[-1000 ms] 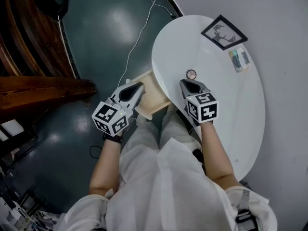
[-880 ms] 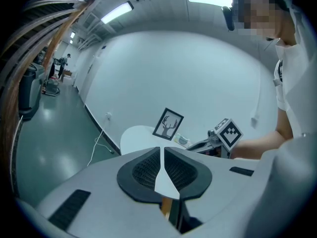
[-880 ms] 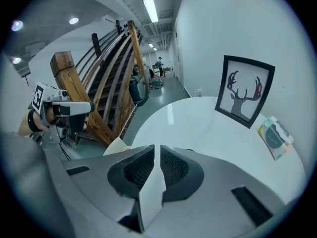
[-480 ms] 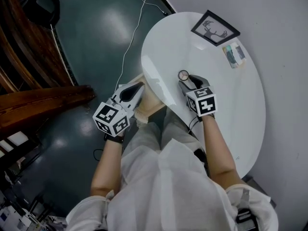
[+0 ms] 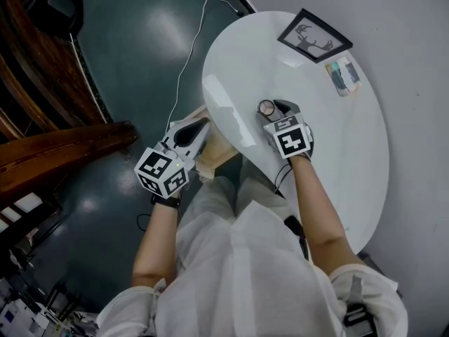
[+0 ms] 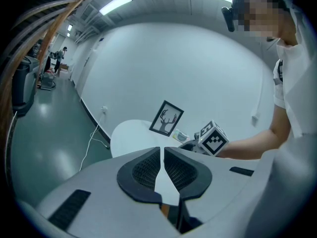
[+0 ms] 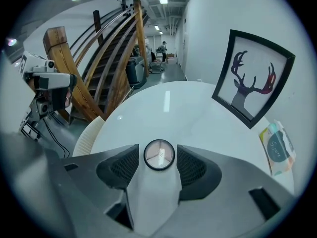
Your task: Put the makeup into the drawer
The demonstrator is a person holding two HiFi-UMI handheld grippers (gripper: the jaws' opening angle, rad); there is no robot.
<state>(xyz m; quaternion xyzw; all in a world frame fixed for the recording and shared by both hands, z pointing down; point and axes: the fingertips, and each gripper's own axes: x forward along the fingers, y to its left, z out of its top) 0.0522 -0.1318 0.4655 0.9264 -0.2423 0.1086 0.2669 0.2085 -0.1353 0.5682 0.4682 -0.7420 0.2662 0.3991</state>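
Two states: left gripper [image 6: 161, 151] with fingers together, right gripper [image 7: 158, 148] with fingers just opening apart around the makeup compact [image 5: 266, 107].

A framed deer picture [image 5: 314, 36] and a small packet [image 5: 344, 76] were seen on the table [image 5: 351, 160], beyond the right gripper [image 5: 276, 109].

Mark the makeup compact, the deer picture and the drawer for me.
Makeup compact [image 7: 159, 154]: right gripper view, its round lid.
Deer picture [image 7: 250, 82]: right gripper view, the print's middle.
Drawer [image 5: 217, 144]: head view, its pale inside.
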